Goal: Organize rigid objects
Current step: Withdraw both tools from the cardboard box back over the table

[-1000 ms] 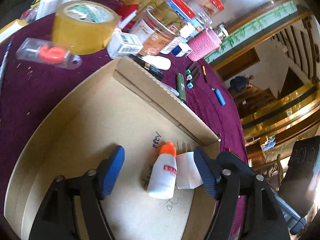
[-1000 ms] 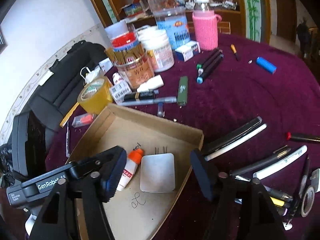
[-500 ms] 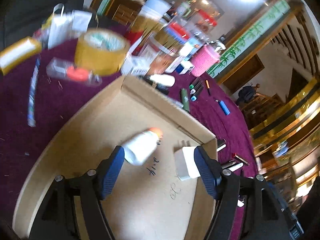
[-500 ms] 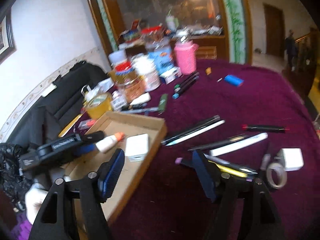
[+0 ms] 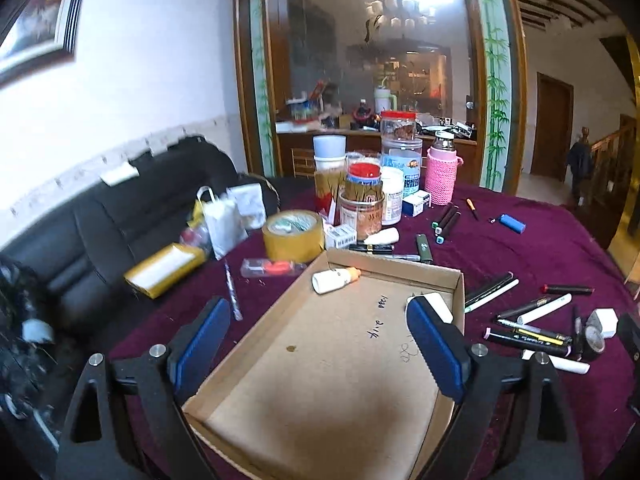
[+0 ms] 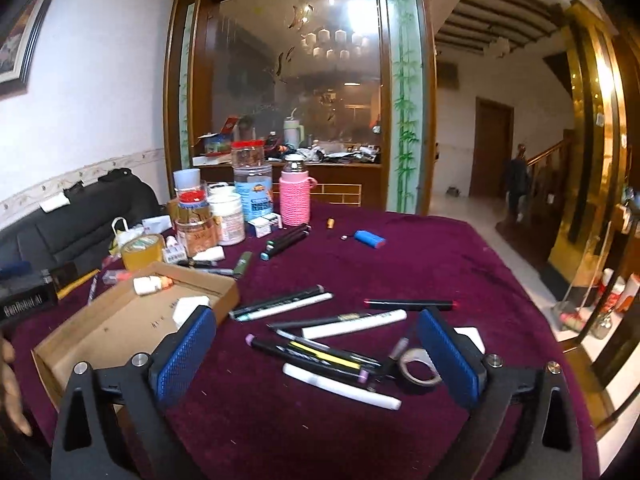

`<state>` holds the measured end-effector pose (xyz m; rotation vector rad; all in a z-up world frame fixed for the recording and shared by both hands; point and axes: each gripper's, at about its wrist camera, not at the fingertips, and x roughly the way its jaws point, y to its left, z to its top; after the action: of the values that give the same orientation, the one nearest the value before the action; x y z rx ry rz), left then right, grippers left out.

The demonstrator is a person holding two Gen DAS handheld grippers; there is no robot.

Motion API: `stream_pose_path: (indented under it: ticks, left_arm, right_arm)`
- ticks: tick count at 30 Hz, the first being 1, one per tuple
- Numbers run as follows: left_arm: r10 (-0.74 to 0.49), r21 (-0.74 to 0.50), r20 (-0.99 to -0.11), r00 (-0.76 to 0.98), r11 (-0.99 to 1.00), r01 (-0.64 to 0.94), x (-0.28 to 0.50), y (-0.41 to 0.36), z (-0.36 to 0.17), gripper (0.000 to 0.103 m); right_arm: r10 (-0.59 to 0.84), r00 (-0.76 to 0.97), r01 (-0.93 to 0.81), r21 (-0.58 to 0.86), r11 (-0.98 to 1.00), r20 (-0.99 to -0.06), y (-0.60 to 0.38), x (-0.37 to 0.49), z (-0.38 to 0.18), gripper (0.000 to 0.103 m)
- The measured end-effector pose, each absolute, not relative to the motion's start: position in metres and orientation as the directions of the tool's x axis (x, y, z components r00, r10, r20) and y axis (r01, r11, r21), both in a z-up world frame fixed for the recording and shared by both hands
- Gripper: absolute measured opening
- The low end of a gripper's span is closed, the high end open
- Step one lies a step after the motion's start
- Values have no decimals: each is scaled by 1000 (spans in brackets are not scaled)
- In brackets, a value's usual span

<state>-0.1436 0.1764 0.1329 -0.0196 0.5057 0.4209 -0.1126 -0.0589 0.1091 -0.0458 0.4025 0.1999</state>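
Both my grippers are spread wide and carry nothing: the left gripper [image 5: 318, 342] hangs over the cardboard tray [image 5: 256, 320], the right gripper [image 6: 316, 354] over the loose pens [image 6: 320, 356] on the purple cloth. In the tray, the small white bottle [image 5: 334, 279] with the orange cap lies on its side at 12 o'clock against the far wall, and the white block [image 5: 436, 305] sits at about 2 o'clock by the right wall. The pens are my likely next pick, and that is where I expect trouble. They lie crossed and touching at 6 o'clock in the right view, so closing on one could drag or roll its neighbours. The tape ring [image 6: 418, 368] lies right beside them at 4 o'clock and could get nudged. A round pen may also twist between flat pads if I catch it off-centre.
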Motion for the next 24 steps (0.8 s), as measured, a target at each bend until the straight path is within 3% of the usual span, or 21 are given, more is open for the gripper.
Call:
stream_pose_path:
  ticks: [7, 16, 21, 24]
  left_arm:
    - [360, 117, -491, 794, 930, -349, -142, 154, 134, 90]
    - [293, 61, -526, 798, 949, -308, -153, 156, 131, 90]
    - [264, 18, -529, 807, 953, -301, -155, 162, 132, 90]
    - [237, 2, -541, 807, 960, -281, -155, 161, 129, 90]
  right_arm:
    - [142, 905, -143, 28, 989, -402, -92, -117, 101, 102]
    - [69, 925, -56, 46, 997, -373, -121, -112, 99, 102]
    - [23, 953, -13, 35, 999, -302, -126, -115, 103, 102]
    - [31, 945, -21, 34, 999, -325, -129, -107, 104, 102]
